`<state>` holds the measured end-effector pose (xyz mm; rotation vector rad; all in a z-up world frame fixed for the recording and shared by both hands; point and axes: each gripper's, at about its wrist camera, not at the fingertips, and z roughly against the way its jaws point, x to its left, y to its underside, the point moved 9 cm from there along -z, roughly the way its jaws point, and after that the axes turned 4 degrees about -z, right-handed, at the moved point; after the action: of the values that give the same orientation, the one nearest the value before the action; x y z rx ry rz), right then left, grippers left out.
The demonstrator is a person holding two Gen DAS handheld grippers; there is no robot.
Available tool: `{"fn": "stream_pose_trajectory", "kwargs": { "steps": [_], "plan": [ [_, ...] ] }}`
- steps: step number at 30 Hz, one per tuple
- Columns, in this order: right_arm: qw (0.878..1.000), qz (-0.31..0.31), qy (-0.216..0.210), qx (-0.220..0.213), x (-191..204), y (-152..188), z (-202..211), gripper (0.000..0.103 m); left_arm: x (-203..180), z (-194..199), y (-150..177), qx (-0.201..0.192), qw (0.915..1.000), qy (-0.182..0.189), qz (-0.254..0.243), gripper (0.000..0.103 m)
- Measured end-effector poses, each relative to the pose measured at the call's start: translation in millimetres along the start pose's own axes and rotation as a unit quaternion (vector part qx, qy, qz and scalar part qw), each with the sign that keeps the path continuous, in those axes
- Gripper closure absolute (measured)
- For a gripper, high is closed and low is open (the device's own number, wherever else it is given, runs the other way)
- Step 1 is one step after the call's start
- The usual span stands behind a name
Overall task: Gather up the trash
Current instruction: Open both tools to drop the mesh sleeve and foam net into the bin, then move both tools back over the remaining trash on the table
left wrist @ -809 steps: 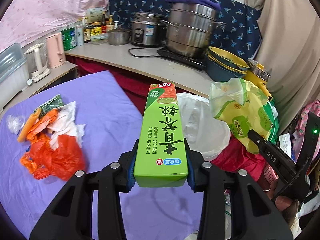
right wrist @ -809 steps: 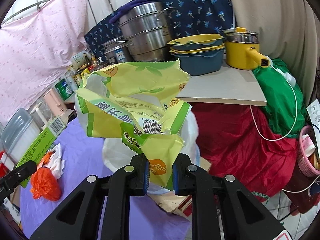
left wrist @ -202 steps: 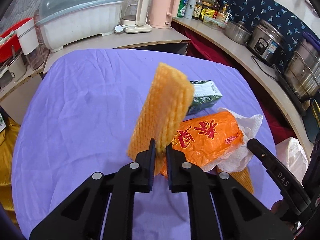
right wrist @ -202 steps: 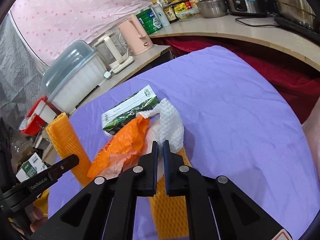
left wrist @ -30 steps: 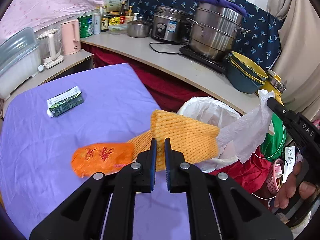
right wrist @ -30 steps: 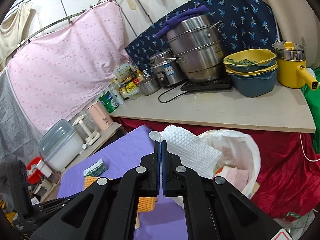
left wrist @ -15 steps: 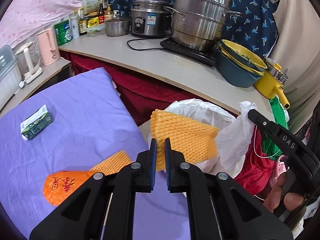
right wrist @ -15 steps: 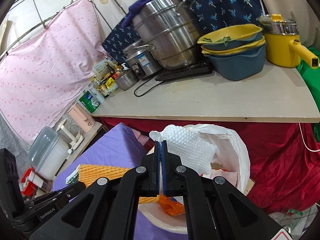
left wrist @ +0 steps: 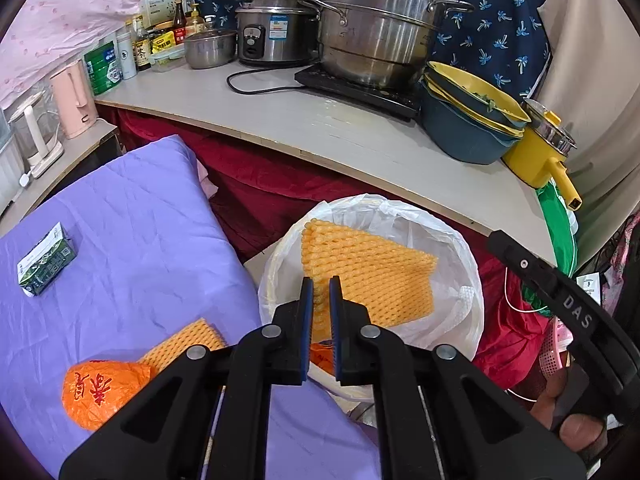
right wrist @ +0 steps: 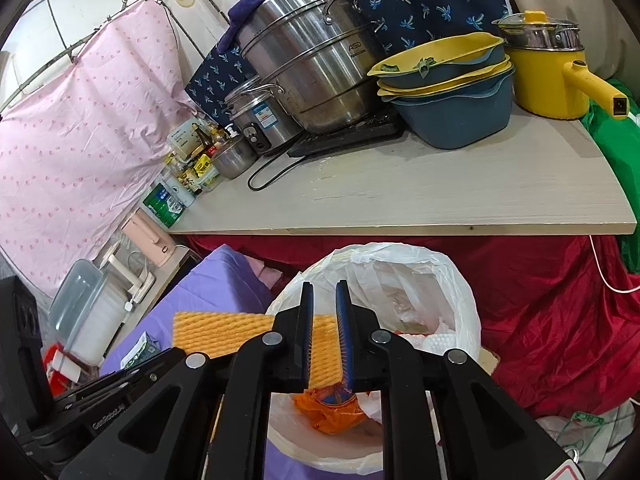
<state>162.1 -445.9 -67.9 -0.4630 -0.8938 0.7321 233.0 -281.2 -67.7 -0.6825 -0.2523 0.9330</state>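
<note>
The left tongs (left wrist: 318, 280) pinch a folded sheet of orange foam netting (left wrist: 372, 272), which hangs over the mouth of the white-bagged trash bin (left wrist: 468, 280) at the centre right of the left wrist frame. The right tongs (right wrist: 324, 286) have just been opening and now stand slightly spread with nothing between them, above the same bin; the white paper towel (right wrist: 440, 338) lies inside it, right of centre in the right wrist frame, beside crumpled orange plastic (right wrist: 328, 412). In the lower left of the left wrist frame, on the purple cloth (left wrist: 140, 220), rest an orange wrapper with red characters (left wrist: 100, 392) and, touching it, a second piece of foam netting (left wrist: 184, 344). A small green carton (left wrist: 46, 266) lies well apart at the left edge. Across the upper part of the frame the counter (left wrist: 340, 132) carries a large steel steamer (left wrist: 380, 20), a rice cooker (left wrist: 276, 32), stacked blue and yellow bowls (left wrist: 468, 120) and a yellow pot (left wrist: 540, 156).
</note>
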Motion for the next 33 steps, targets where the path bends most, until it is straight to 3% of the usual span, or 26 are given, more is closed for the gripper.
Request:
{"fn": "stream_pose_trajectory", "kwargs": {
  "steps": [5,10,12,13,14,30,33],
  "plan": [
    [1.0,0.004,0.011,-0.008,-6,1,12,0.076,-9,-6,-3,0.002,1.0,0.005,-0.004,0.093],
    [1.0,0.004,0.017,-0.014,-10,3,24,0.074,-17,-7,-4,-0.003,0.9999,0.009,-0.006,0.089],
    [1.0,0.002,0.016,-0.014,-11,4,27,0.073,-18,-5,-4,-0.008,0.9999,0.008,-0.003,0.071],
    [1.0,0.003,0.017,-0.016,-11,5,29,0.073,-18,-3,-5,-0.013,0.9999,0.005,-0.002,0.057],
    [1.0,0.004,0.018,-0.017,-10,6,30,0.072,-18,2,-7,-0.023,0.9997,0.003,-0.001,0.052],
    [0.999,0.027,0.004,-0.019,23,21,48,0.07,-5,36,-9,-0.05,0.9987,-0.008,0.007,0.049],
    [0.999,0.032,-0.002,-0.019,33,26,51,0.066,5,45,-6,-0.053,0.9984,-0.011,0.018,0.043]
  ]
}}
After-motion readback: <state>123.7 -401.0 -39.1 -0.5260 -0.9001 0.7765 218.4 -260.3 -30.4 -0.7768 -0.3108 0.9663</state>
